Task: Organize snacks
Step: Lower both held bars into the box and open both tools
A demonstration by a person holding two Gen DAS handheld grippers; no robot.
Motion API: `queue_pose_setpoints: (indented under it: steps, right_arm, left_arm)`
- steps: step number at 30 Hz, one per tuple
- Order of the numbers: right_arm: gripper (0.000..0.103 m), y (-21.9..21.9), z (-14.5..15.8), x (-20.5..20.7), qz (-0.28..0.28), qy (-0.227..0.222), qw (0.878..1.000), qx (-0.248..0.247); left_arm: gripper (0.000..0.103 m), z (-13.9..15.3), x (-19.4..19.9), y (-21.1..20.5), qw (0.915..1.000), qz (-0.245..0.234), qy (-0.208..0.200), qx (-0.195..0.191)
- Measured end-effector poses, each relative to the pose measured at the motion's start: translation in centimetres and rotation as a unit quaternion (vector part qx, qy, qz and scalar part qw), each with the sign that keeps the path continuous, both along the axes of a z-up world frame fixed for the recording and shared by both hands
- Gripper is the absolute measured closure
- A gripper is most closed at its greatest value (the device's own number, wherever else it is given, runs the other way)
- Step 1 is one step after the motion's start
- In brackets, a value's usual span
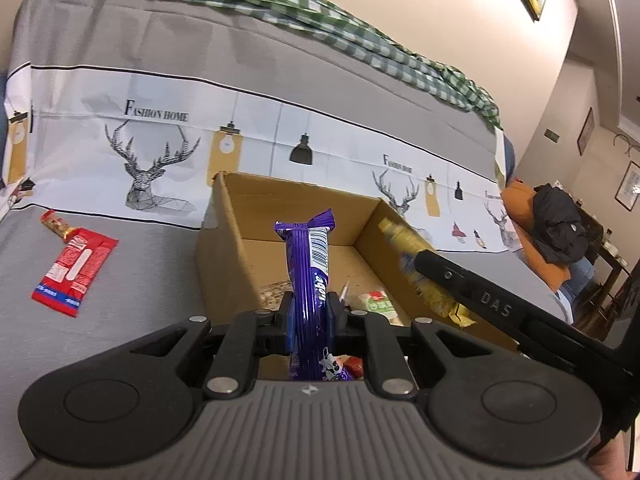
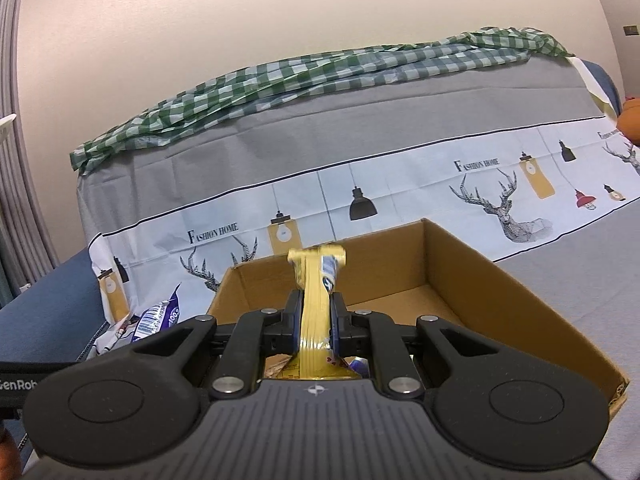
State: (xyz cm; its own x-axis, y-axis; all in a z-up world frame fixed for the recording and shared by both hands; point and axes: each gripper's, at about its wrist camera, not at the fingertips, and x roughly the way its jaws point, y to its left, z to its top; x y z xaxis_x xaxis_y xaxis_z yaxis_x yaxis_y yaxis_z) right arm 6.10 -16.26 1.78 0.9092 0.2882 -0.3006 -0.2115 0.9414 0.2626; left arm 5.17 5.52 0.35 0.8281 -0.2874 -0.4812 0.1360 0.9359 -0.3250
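My left gripper is shut on a purple snack bar, held upright over the near edge of an open cardboard box. My right gripper is shut on a yellow snack bar, held over the same box. In the left wrist view the right gripper and its yellow bar show above the box's right wall. The purple bar also shows at the left of the right wrist view. Several snack packets lie on the box floor.
A red snack packet lies on the grey sofa seat left of the box. The sofa back with a deer-print cover stands behind the box, with a green checked cloth on top. Black clothing on an orange cushion lies at the far right.
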Motion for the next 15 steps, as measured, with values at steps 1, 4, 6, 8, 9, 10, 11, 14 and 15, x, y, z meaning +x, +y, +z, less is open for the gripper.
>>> queue_pose_setpoints:
  steps: [1, 4, 6, 8, 9, 10, 11, 14, 15]
  right_arm:
    - [0.089, 0.0, 0.0, 0.0, -0.002, 0.0, 1.0, 0.0]
    - [0.09, -0.3, 0.1, 0.1, -0.01, -0.003, 1.0, -0.002]
    - [0.09, -0.4, 0.1, 0.1, -0.015, -0.005, 1.0, -0.002]
    - [0.093, -0.6, 0.1, 0.2, -0.018, -0.004, 1.0, -0.001]
    - [0.094, -0.7, 0.1, 0.2, -0.019, -0.003, 1.0, -0.002]
    - [0.094, -0.7, 0.0, 0.2, -0.021, -0.003, 1.0, -0.003]
    - [0.094, -0.7, 0.0, 0.2, -0.022, -0.003, 1.0, -0.004]
    - [0.093, -0.8, 0.0, 0.3, -0.026, -0.003, 1.0, -0.006]
    - [0.092, -0.8, 0.0, 0.3, -0.032, -0.003, 0.999, -0.009]
  left_arm:
    - [0.088, 0.0, 0.0, -0.2, 1.0, -0.003, -0.001, 0.001]
    - [0.088, 0.1, -0.1, -1.0, 0.9999, -0.014, -0.007, 0.005]
    - [0.088, 0.0, -0.1, -1.4, 0.9998, -0.019, -0.008, 0.007]
    - [0.088, -0.1, 0.0, -1.7, 0.9997, -0.021, -0.006, 0.007]
    - [0.088, -0.1, 0.1, -1.8, 0.9997, -0.021, -0.005, 0.007]
    - [0.088, -0.1, 0.2, -1.9, 0.9997, -0.022, -0.005, 0.005]
    - [0.088, -0.1, 0.2, -2.1, 0.9997, -0.023, -0.005, 0.003]
    - [0.081, -0.1, 0.4, -2.6, 0.9993, -0.037, -0.005, -0.003]
    - [0.073, -0.1, 0.5, -2.8, 0.999, -0.045, -0.004, -0.007]
